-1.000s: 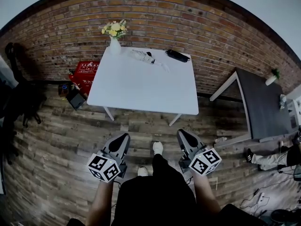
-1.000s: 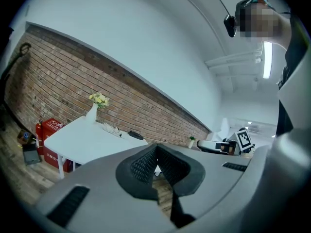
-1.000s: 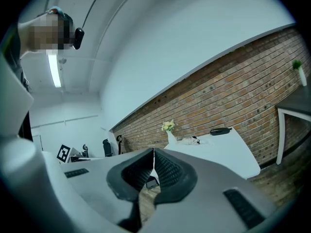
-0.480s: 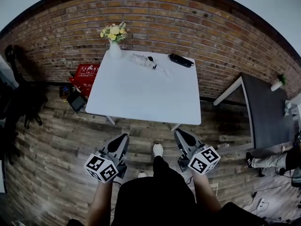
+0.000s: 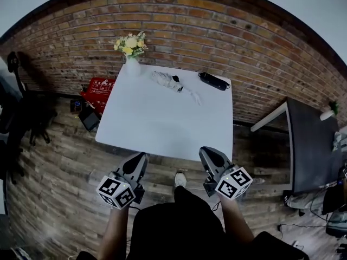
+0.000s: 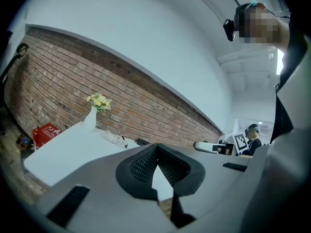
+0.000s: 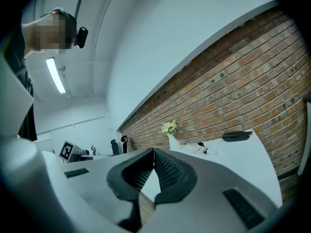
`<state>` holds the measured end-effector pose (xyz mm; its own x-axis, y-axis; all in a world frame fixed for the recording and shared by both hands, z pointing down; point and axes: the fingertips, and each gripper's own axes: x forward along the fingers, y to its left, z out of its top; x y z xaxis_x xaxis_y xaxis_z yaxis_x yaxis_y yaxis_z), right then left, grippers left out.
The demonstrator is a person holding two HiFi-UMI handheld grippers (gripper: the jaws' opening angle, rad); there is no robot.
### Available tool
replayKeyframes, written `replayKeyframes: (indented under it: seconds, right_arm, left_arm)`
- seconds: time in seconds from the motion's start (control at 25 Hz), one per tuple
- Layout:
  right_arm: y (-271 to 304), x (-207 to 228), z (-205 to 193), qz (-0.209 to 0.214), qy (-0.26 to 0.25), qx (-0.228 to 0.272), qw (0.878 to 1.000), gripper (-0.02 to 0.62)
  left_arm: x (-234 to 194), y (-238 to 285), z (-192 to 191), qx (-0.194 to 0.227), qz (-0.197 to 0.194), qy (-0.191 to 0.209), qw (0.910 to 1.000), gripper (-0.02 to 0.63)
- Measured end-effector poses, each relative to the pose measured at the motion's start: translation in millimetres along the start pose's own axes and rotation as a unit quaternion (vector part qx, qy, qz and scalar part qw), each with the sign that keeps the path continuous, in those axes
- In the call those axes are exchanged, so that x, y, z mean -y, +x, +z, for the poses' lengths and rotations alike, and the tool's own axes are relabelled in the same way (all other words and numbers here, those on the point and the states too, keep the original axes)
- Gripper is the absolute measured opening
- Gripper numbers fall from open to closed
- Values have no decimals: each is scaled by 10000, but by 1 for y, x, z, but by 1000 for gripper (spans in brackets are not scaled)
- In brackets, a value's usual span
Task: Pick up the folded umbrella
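Your left gripper (image 5: 141, 156) and right gripper (image 5: 206, 152) both have jaws pressed together on nothing, so spread one pair early, then reach across the surface (image 5: 162, 124) to what looks like the folded umbrella (image 5: 167, 81), far ahead of both jaws.

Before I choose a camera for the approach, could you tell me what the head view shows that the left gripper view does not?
Only the head view: the right gripper, the left gripper seen from above, and the person's shoe on the plank floor.
Only the left gripper view: that gripper's jaws close up, shut with nothing between them, and a second person far off.
Both: the white table, the vase of flowers, a pale bundle, a black oblong item, the red crate and the brick wall.
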<state>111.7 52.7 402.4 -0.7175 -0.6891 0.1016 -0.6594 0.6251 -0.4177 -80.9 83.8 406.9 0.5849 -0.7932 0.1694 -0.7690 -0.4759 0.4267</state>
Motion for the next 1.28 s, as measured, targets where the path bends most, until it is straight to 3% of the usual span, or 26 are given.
replayKeyframes:
  seconds: [0.24, 0.44, 0.72, 1.0, 1.28]
  right_arm:
    - [36, 44, 24, 296, -105, -124, 9994, 21]
    - [57, 75, 33, 518, -92, -264, 9983, 21]
    - [71, 116, 34, 601, 12, -405, 9974, 21]
    - [81, 132, 37, 759, 55, -460, 9960, 21]
    - [99, 128, 28, 865, -64, -619, 9943, 21]
  left_arm:
    - [-8, 51, 12, -7, 184, 63, 9998, 14]
    - [-17, 86, 22, 185, 281, -265, 9991, 14]
    - [-28, 118, 24, 100, 566, -121, 9983, 14]
    - [-37, 127, 21, 120, 833, -212, 9962, 14]
    - [-46, 135, 25, 45, 823, -181, 9964, 14]
